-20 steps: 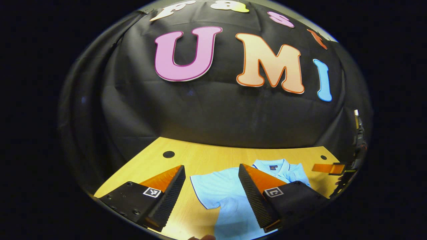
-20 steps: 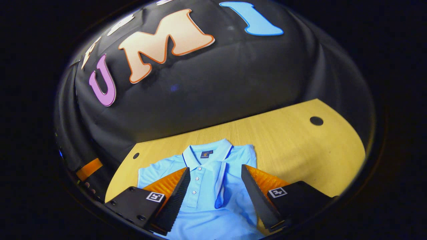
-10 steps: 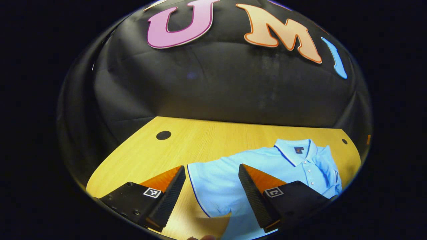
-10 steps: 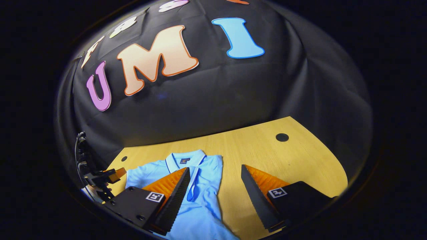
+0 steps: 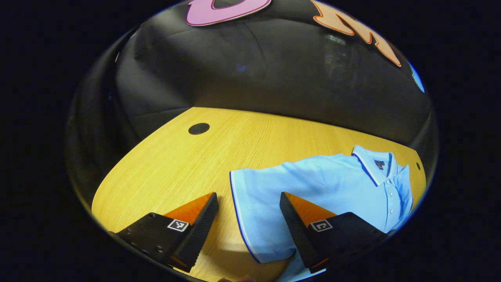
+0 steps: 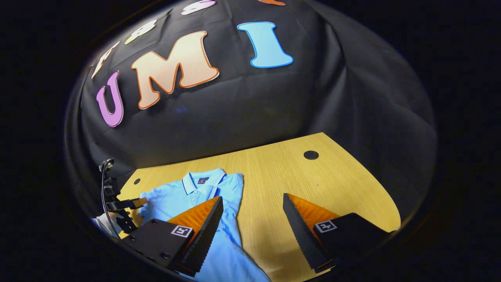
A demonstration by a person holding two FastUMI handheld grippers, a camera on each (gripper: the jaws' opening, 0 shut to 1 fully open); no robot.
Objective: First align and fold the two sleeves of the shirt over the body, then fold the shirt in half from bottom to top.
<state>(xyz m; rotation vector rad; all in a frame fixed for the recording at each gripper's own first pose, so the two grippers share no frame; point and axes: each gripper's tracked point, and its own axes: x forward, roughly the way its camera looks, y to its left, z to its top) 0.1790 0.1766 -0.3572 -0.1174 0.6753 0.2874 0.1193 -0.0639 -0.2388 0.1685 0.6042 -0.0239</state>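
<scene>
On the table (image 5: 164,164), going from left to right, the left tongs (image 5: 248,219) hang wide open and empty over the cuff of the shirt's (image 5: 321,188) left sleeve (image 5: 254,203), which lies spread out flat, not yet folded. In the right gripper view the far side of the shirt ends in a straight edge by the collar, so the right sleeve looks already folded in, though I cannot be sure. The right tongs (image 6: 252,223) gape open, holding nothing, above bare wood just beside the shirt. The left sleeve and the bottom-to-top fold remain.
</scene>
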